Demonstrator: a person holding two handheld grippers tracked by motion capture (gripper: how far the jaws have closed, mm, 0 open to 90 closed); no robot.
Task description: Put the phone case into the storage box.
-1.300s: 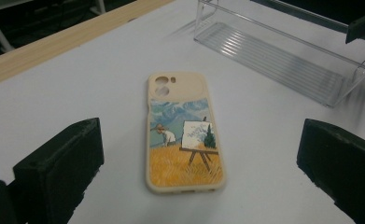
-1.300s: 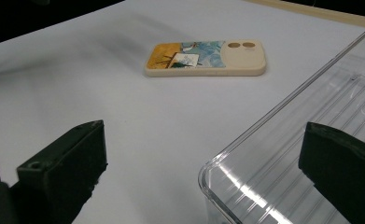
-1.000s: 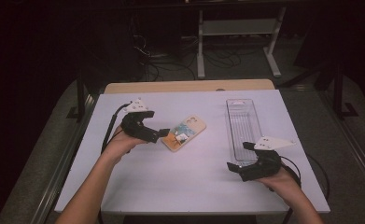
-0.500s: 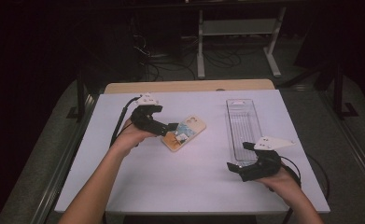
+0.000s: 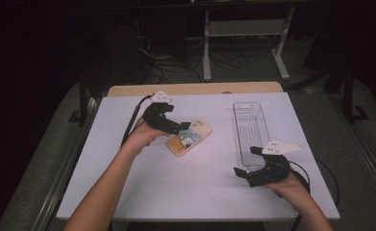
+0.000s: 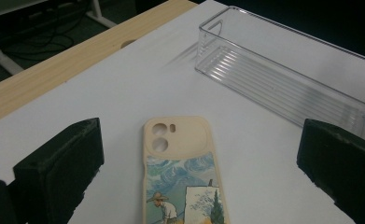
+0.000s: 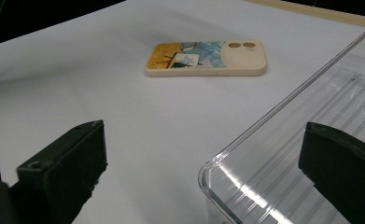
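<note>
A cream phone case [image 5: 189, 137] with a painted picture lies flat near the table's middle, camera holes toward the far right. My left gripper [image 5: 180, 127] is open at its left end; in the left gripper view the case [image 6: 182, 172] lies between the two spread jaws, touching neither. A clear plastic tray [image 5: 251, 127] stands lengthwise at the right. My right gripper [image 5: 247, 160] is open at the tray's near end, holding nothing. In the right gripper view the tray's corner [image 7: 283, 154] sits between the jaws and the case [image 7: 207, 58] lies farther off.
The white tabletop [image 5: 128, 183] has a wooden strip [image 5: 195, 89] along its far edge. Cables trail from both grippers. Beyond the table stand a metal frame [image 5: 245, 29] and loose cables on a dark floor.
My left gripper has moved right and forward to the phone case, bringing its open jaws around the case's end. The right gripper has stayed still.
</note>
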